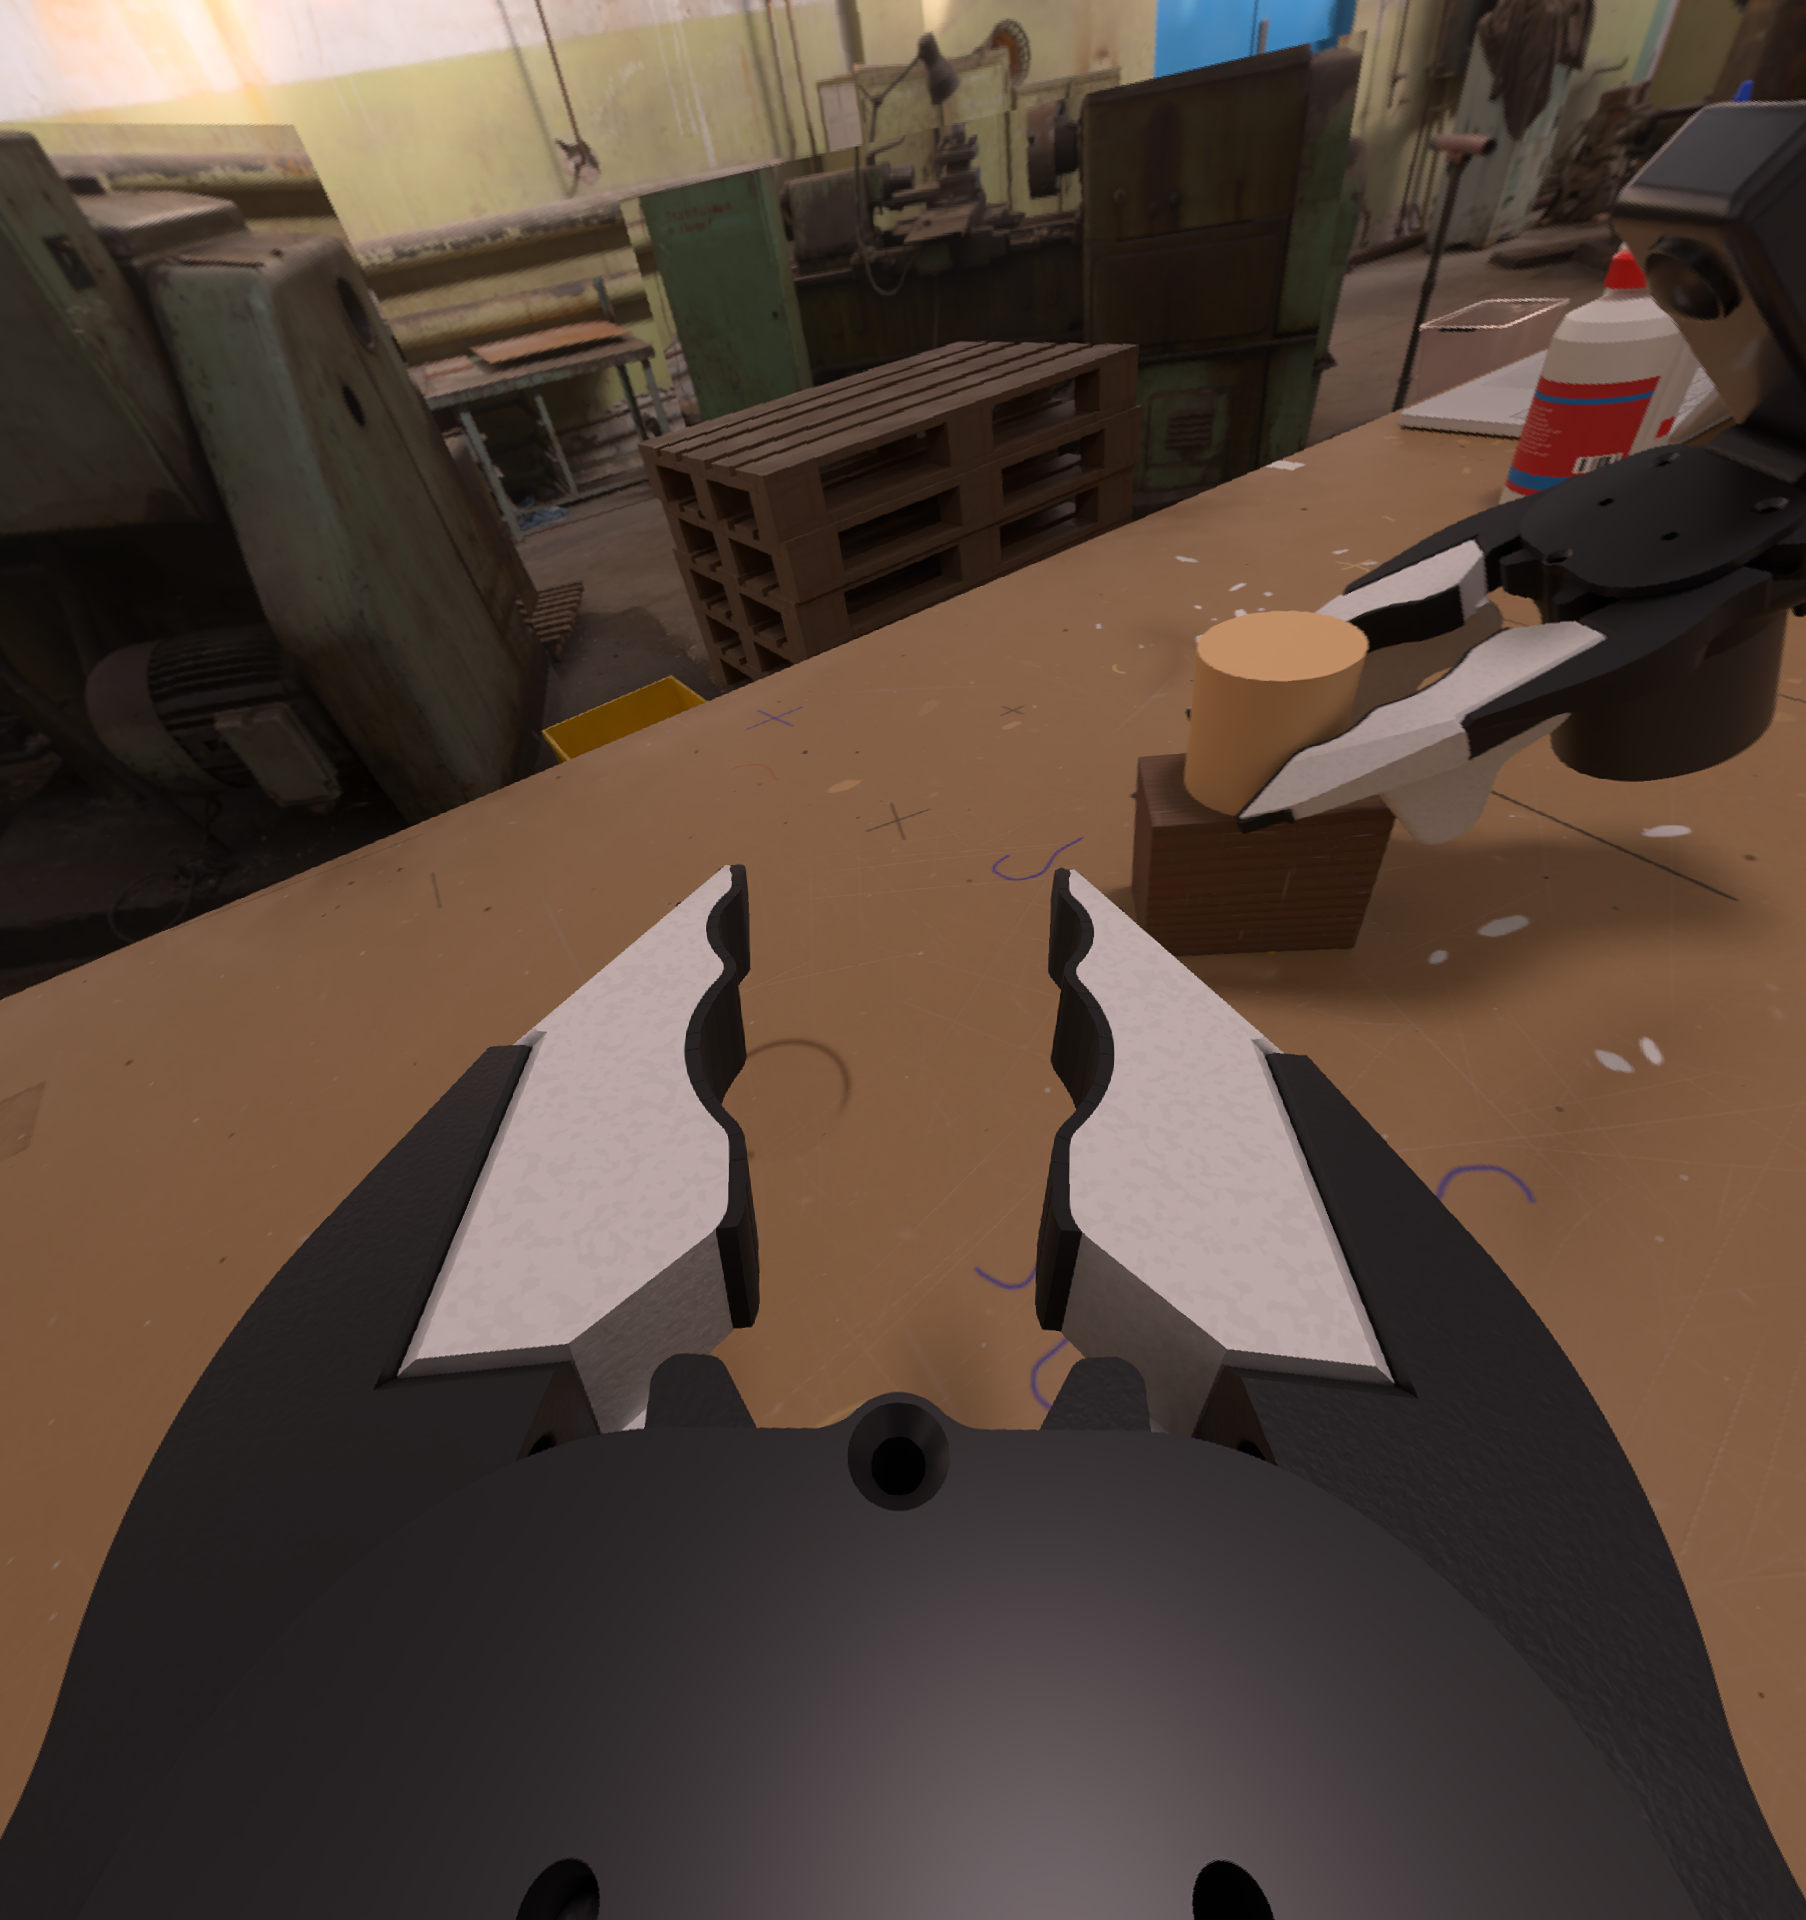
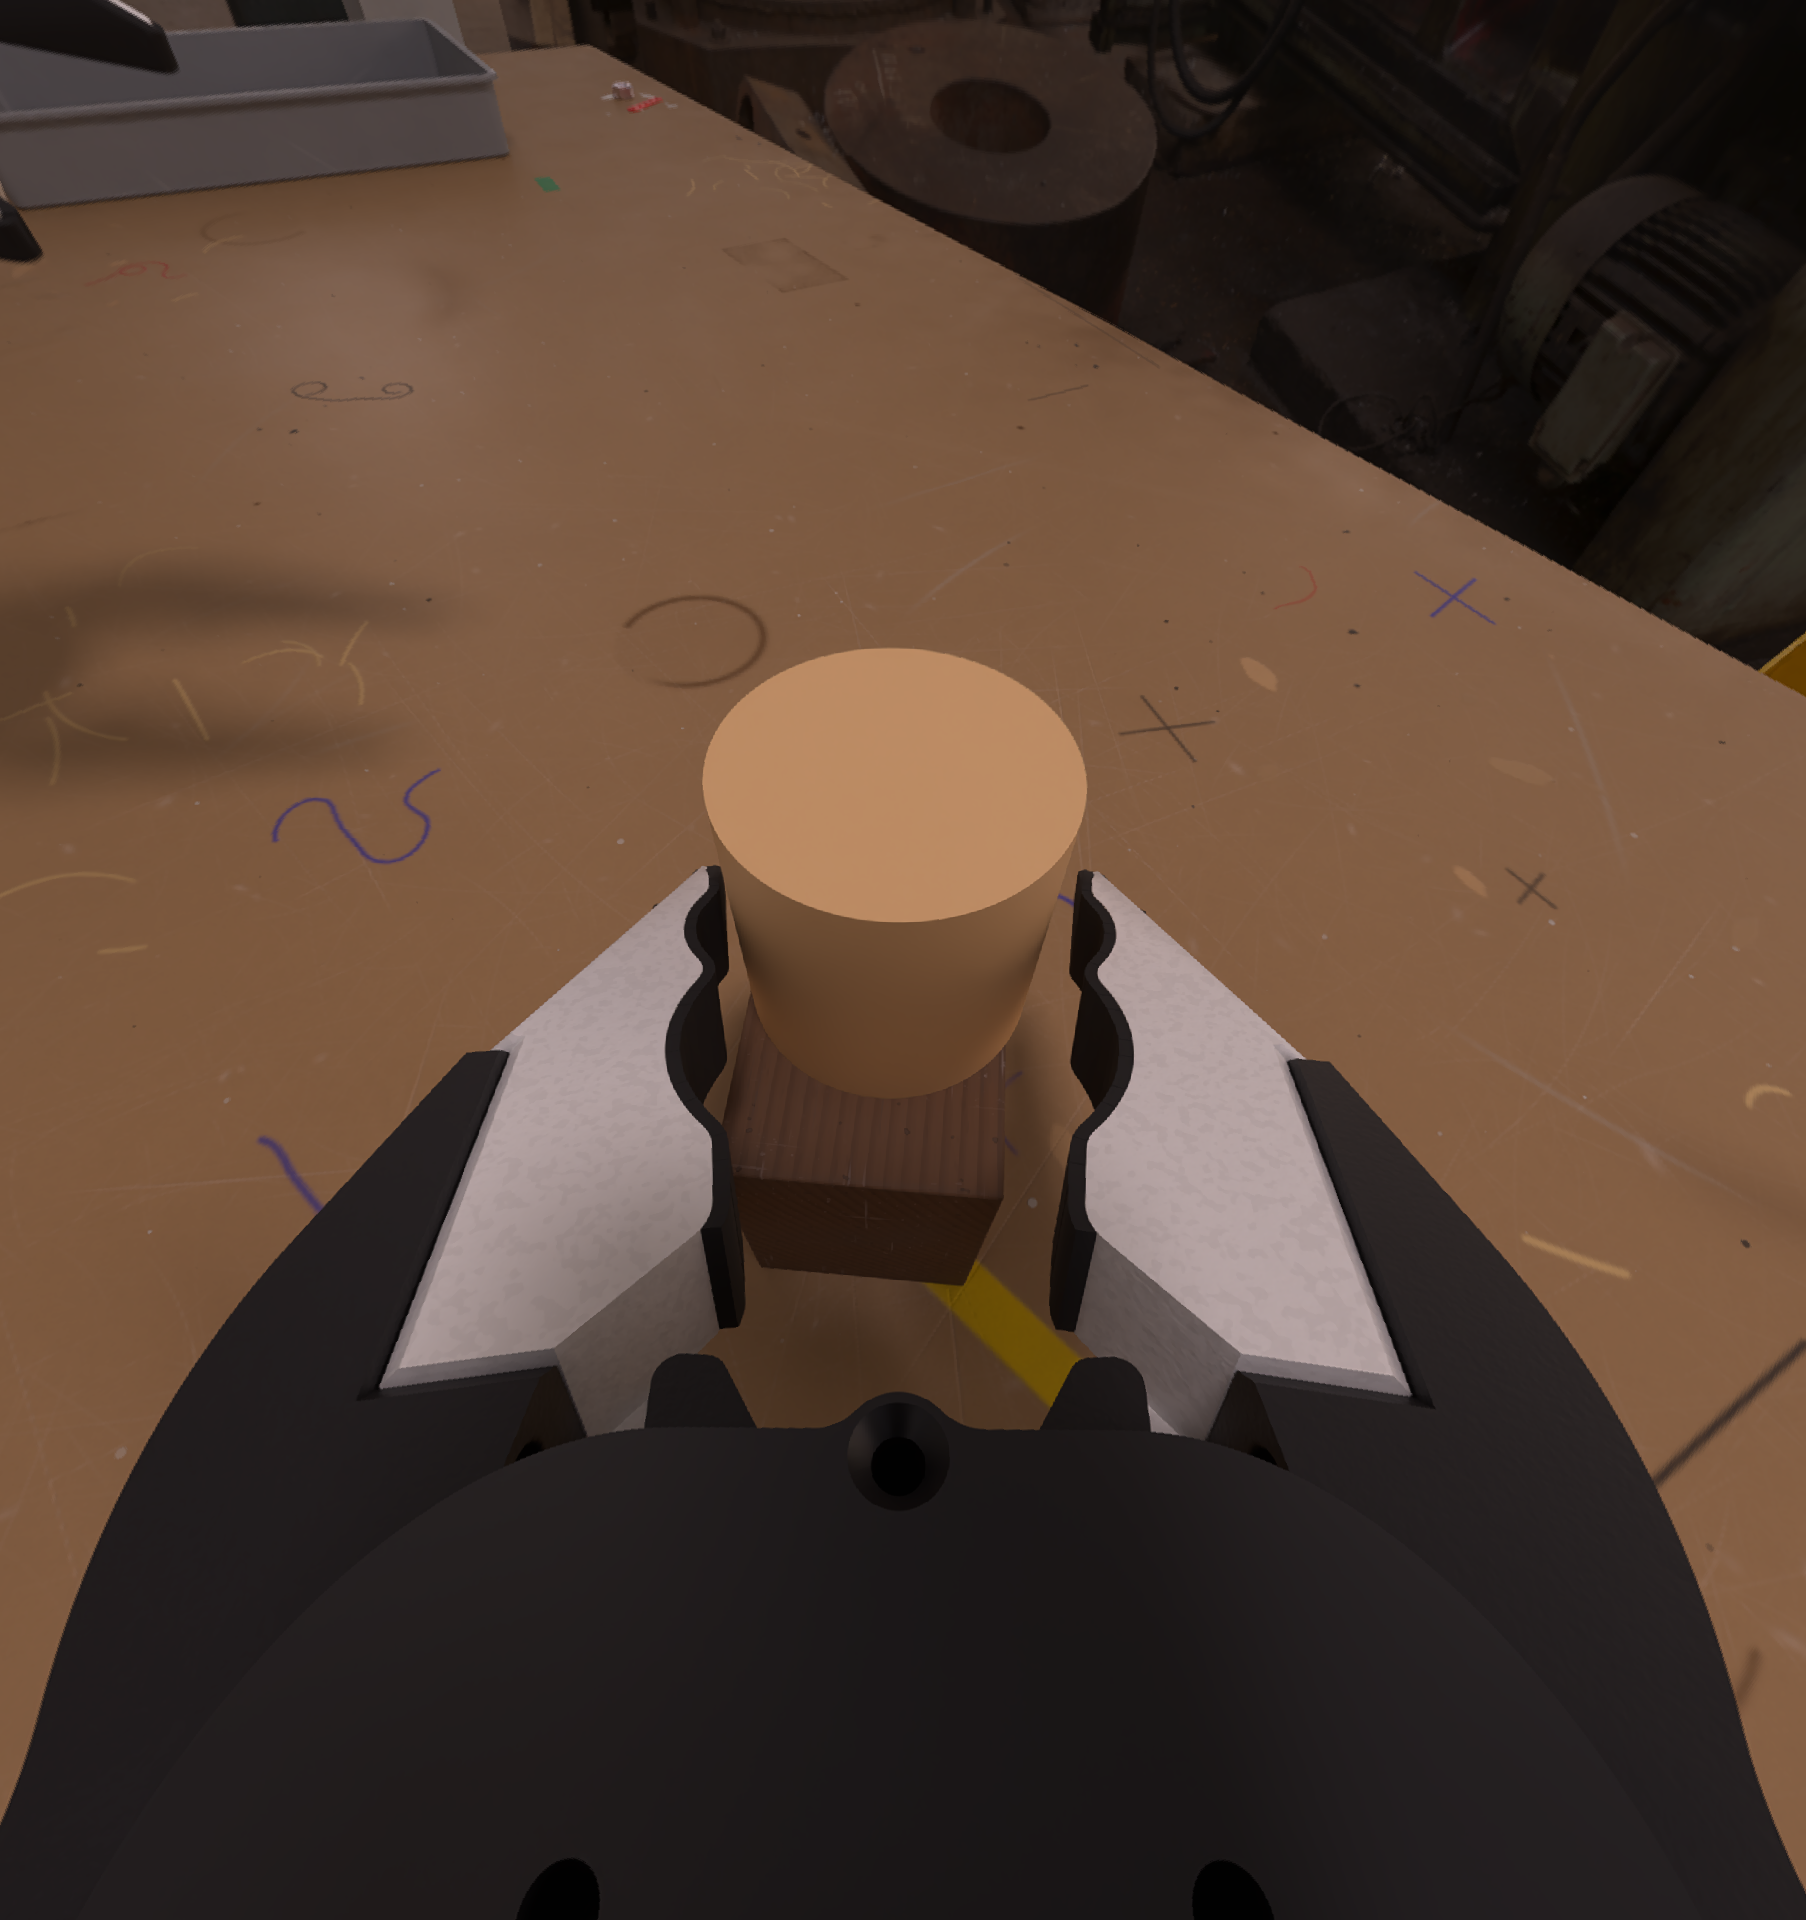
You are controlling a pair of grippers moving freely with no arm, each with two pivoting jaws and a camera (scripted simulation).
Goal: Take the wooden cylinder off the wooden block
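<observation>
A light tan wooden cylinder [image 1: 1263, 707] stands upright on a dark brown wooden block [image 1: 1252, 883] on the workbench, ahead and to the right of my left gripper [image 1: 899, 883]. The left gripper is open, empty, and hovers above the bare bench. My right gripper [image 2: 897, 883] is open, with one finger on each side of the cylinder [image 2: 894, 810], close to its sides; I cannot tell if they touch. The block [image 2: 857, 1164] lies below, between the fingers. The right gripper also shows in the left wrist view [image 1: 1304, 717], reaching in from the right.
A white glue bottle [image 1: 1595, 384] and a clear container [image 1: 1481, 332] stand at the far right. A grey tray [image 2: 234, 114] sits at the bench's far corner. The bench edge [image 1: 670, 727] runs diagonally, with a yellow bin [image 1: 618, 717] and pallets beyond.
</observation>
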